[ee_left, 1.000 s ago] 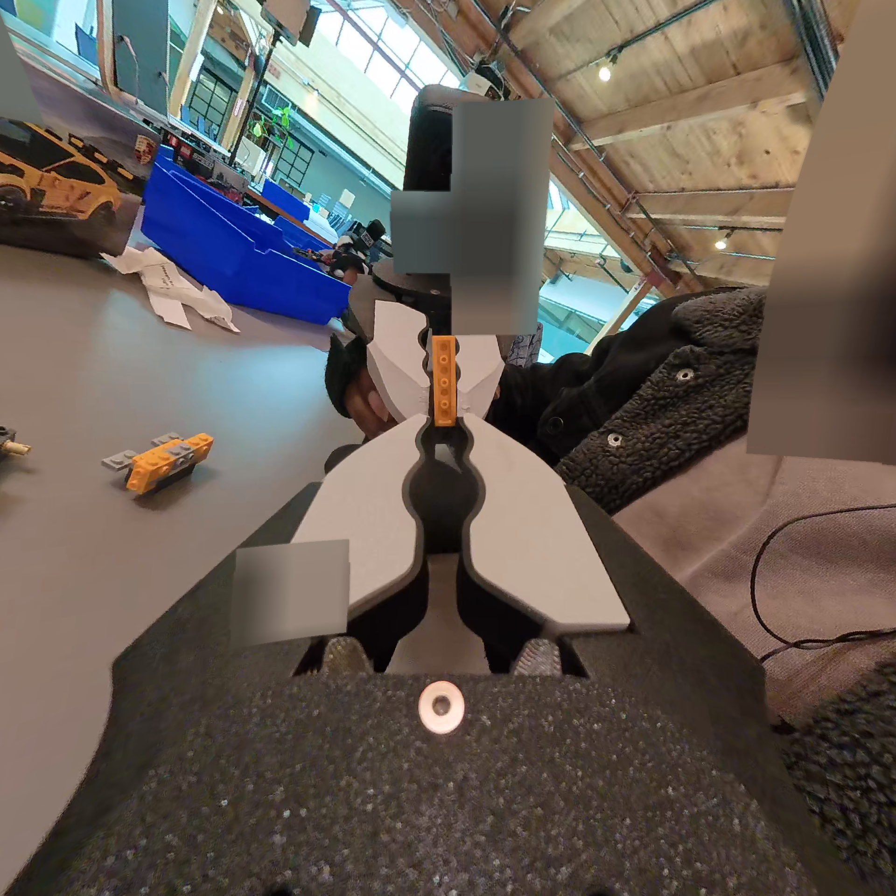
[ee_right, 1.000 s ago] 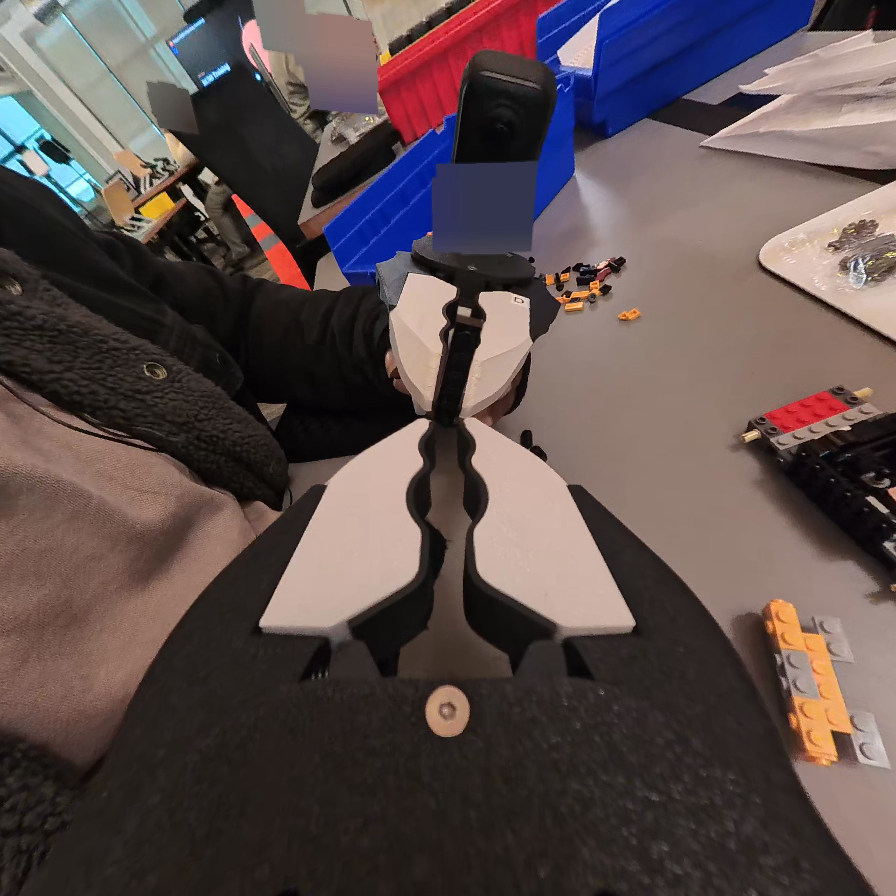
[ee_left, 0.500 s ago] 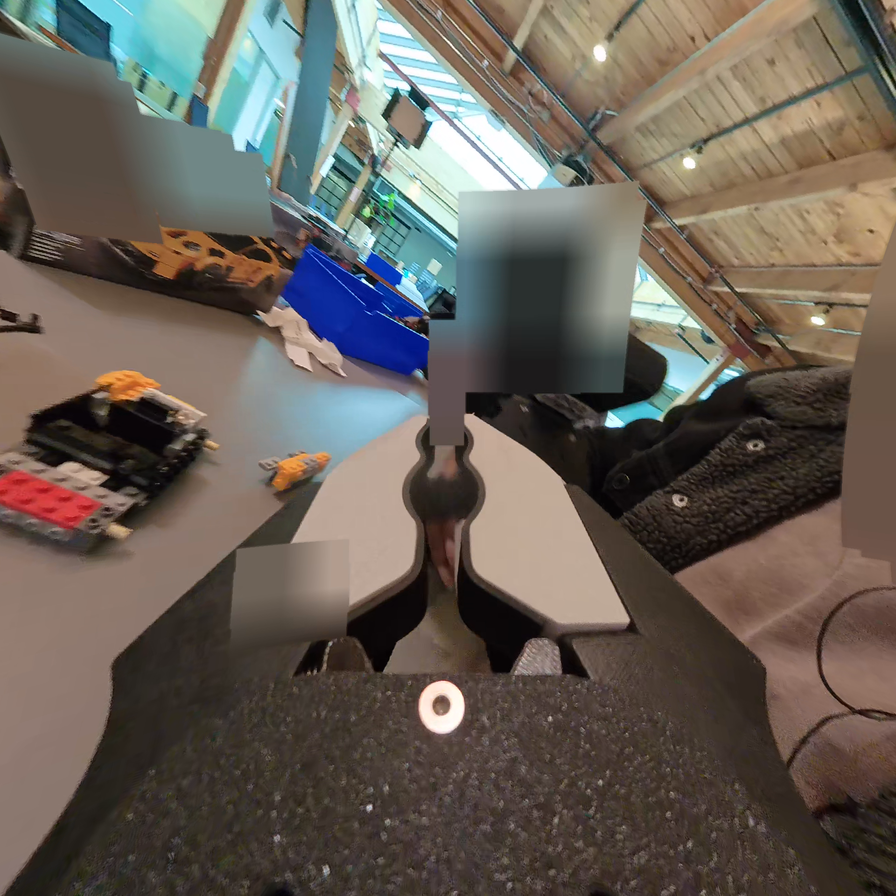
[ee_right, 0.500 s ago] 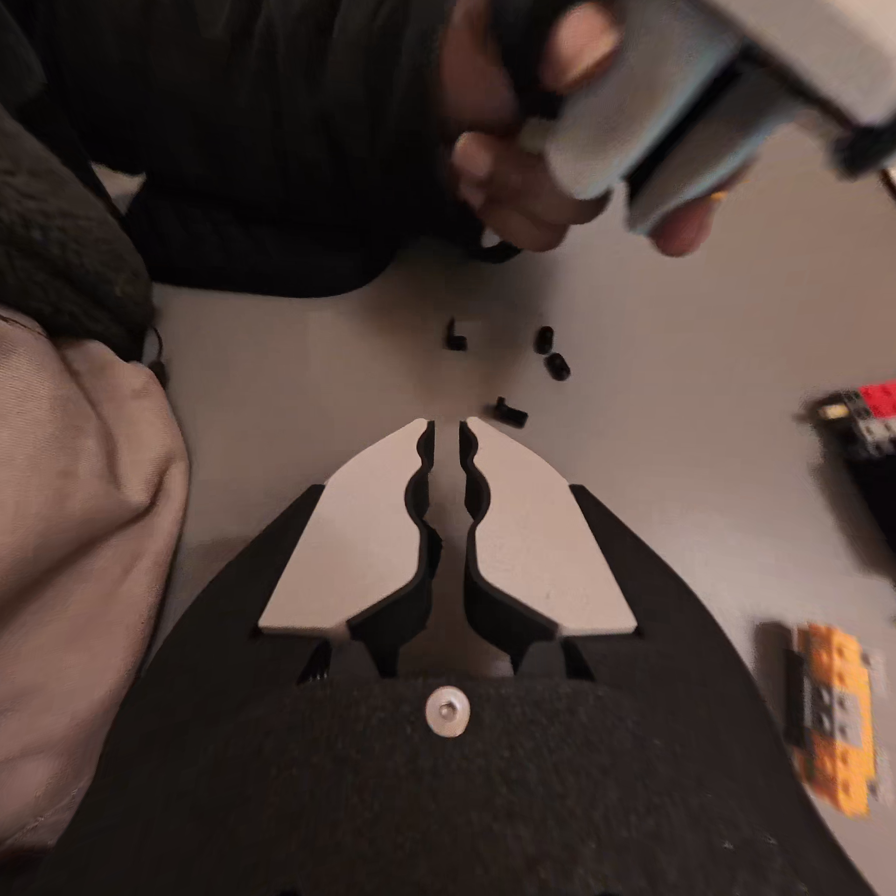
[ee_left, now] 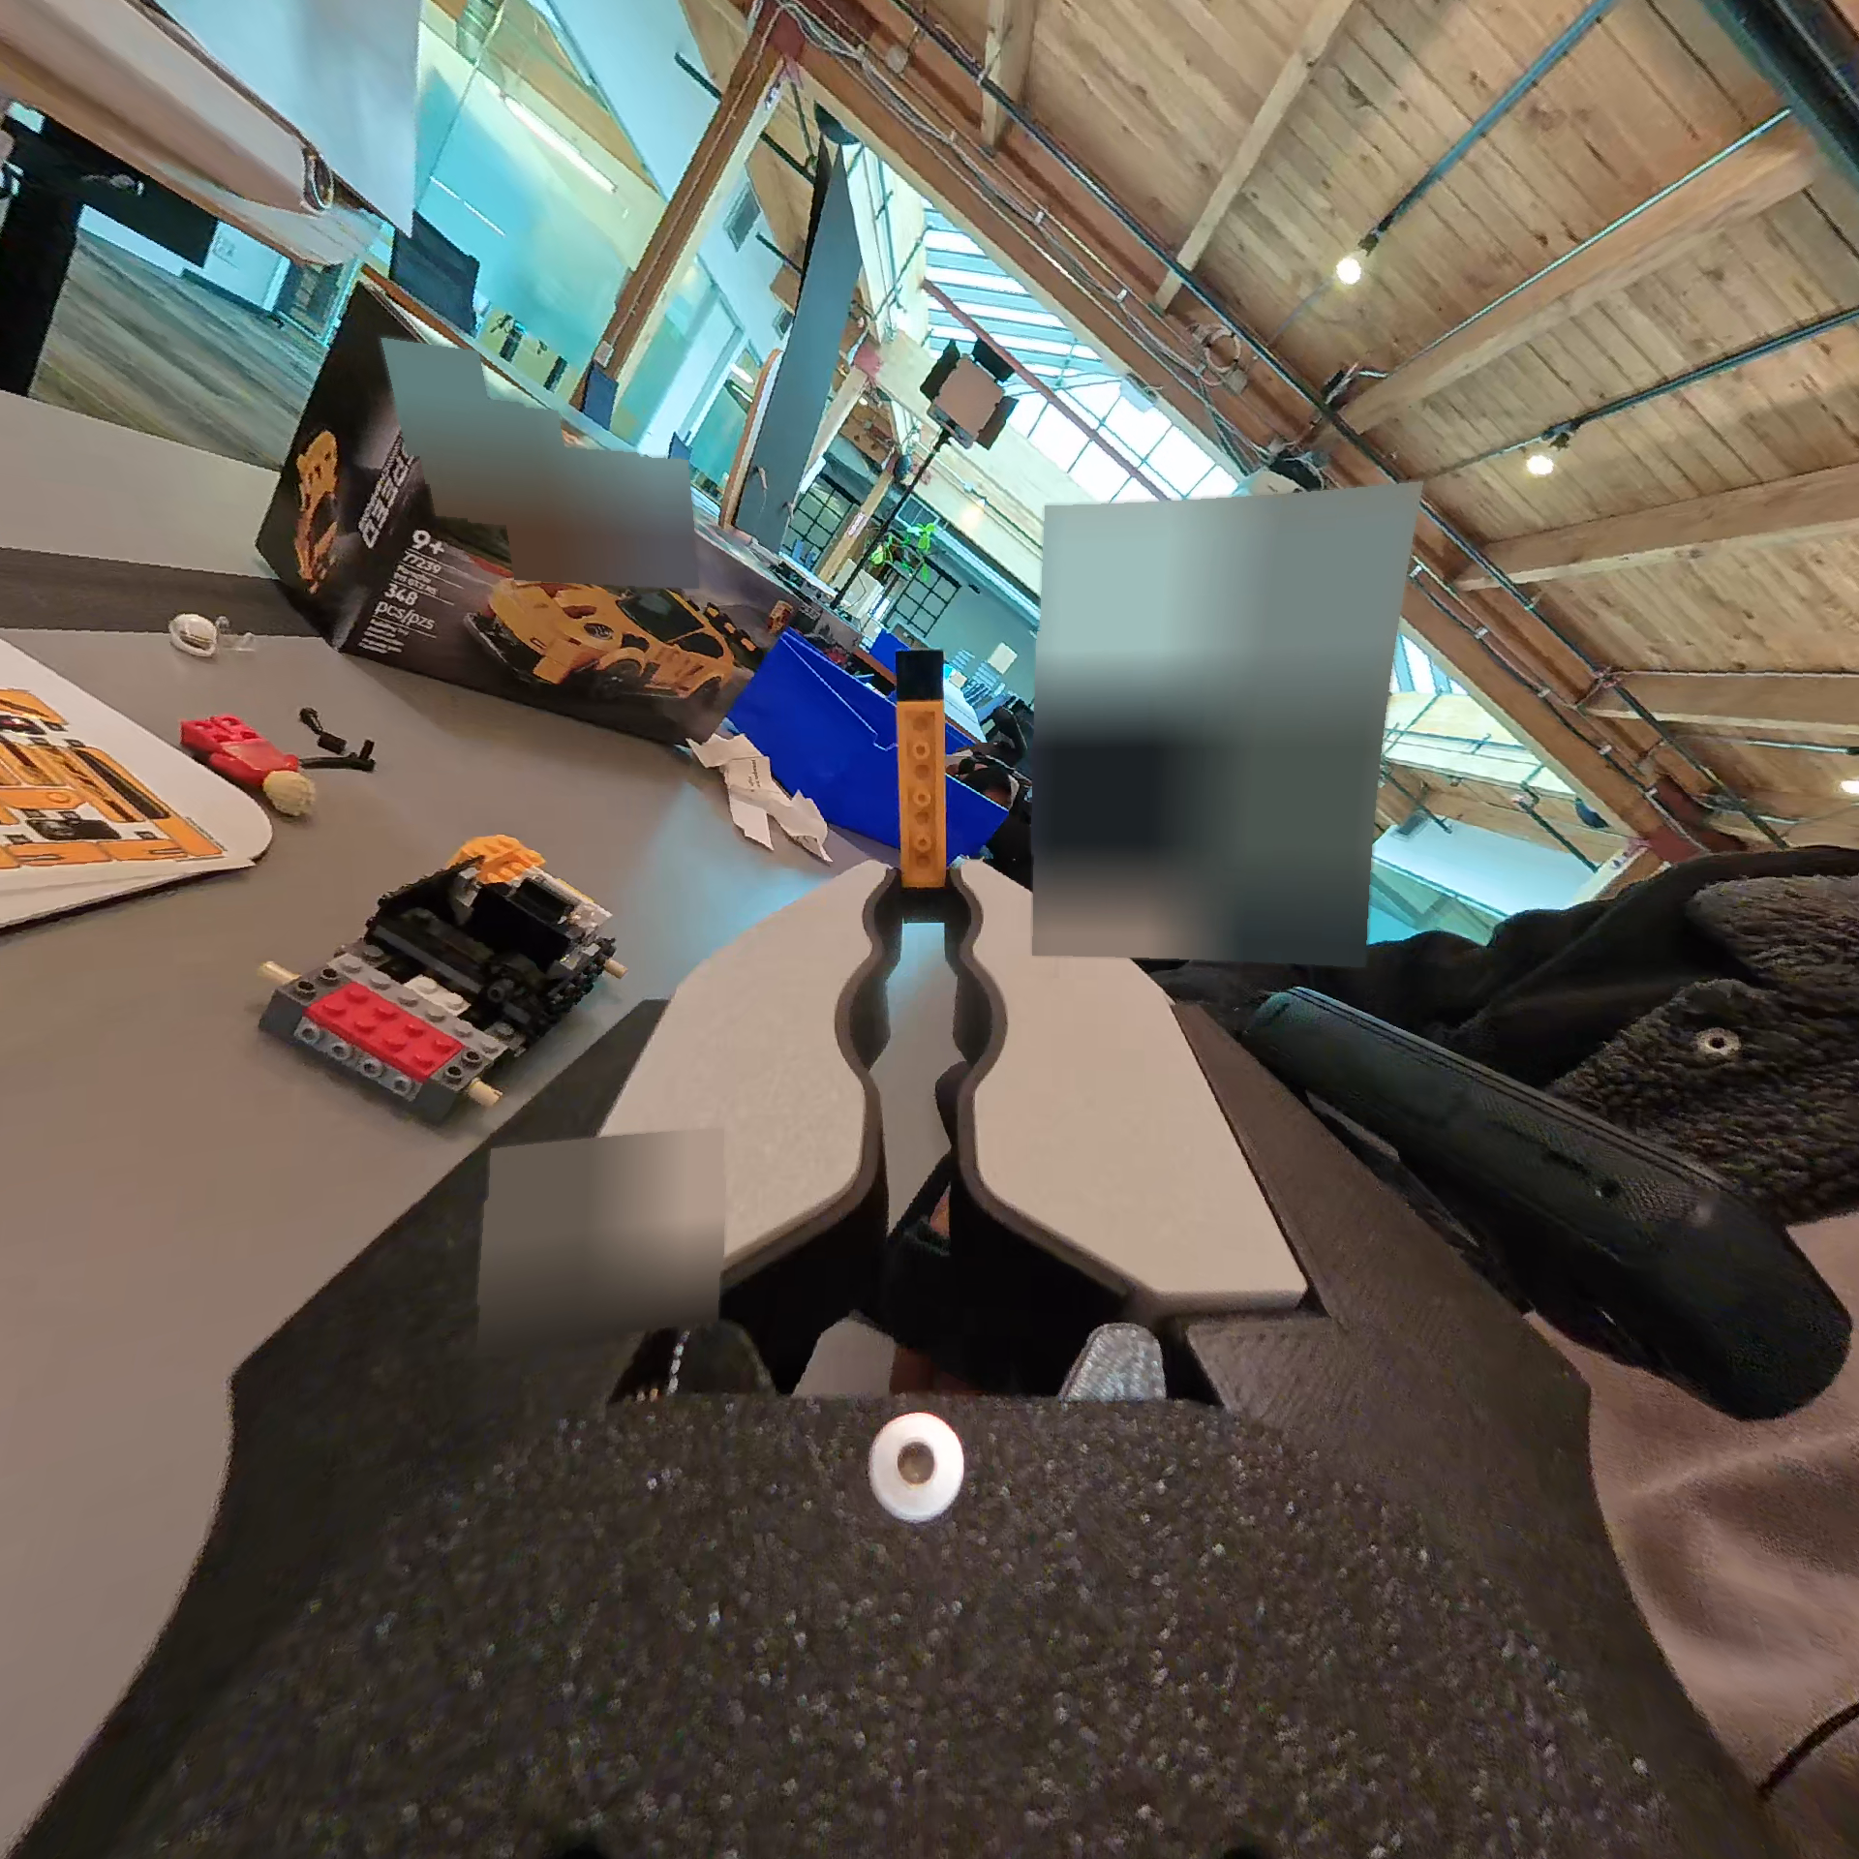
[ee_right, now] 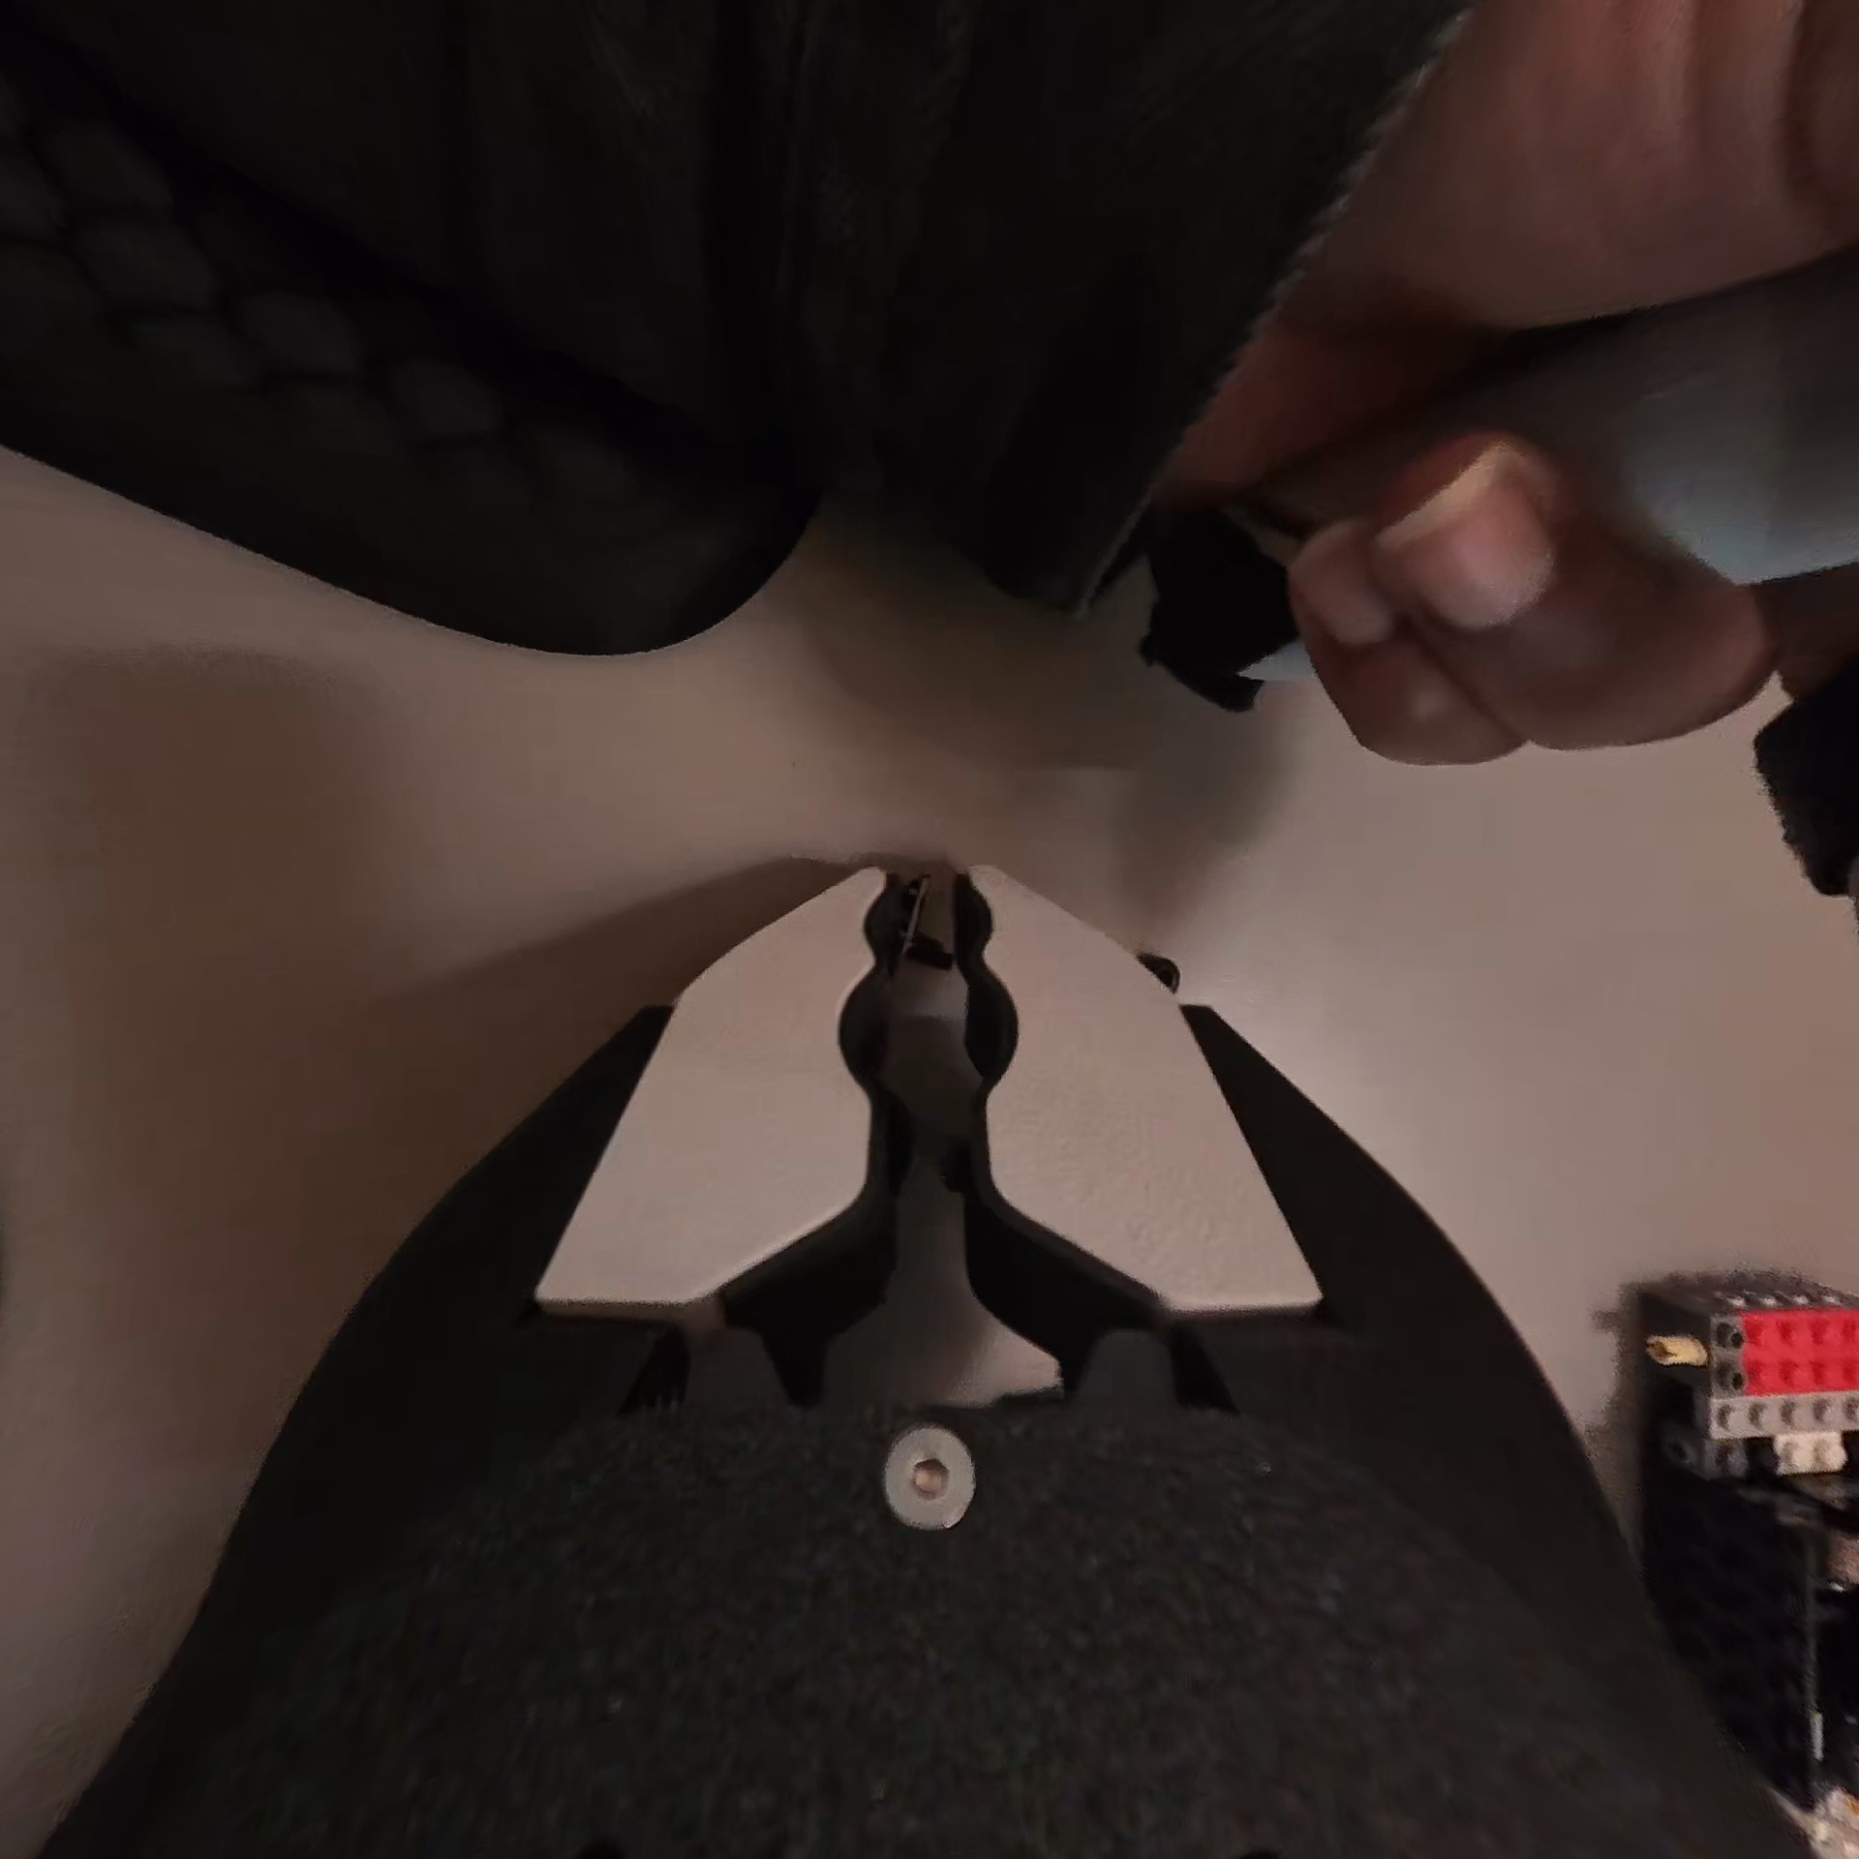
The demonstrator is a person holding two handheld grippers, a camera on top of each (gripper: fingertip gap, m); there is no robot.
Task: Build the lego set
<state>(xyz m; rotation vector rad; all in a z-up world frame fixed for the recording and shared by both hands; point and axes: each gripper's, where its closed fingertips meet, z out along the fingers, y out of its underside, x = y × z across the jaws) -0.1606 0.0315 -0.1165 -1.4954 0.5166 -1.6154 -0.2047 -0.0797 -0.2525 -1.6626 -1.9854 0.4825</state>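
The left gripper (ee_left: 923, 885) clamps an orange strip (ee_left: 921, 795) upright beyond its tips, while the right gripper (ee_right: 927, 885), jaws slightly apart, straddles a small black piece (ee_right: 913, 931) on the table (ee_right: 402, 805).

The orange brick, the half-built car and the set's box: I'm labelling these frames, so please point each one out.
orange brick (ee_left: 921, 795), left wrist view, middle of its studded face.
half-built car (ee_left: 443, 981), left wrist view, on its black body.
box (ee_left: 402, 594), left wrist view, its dark front.
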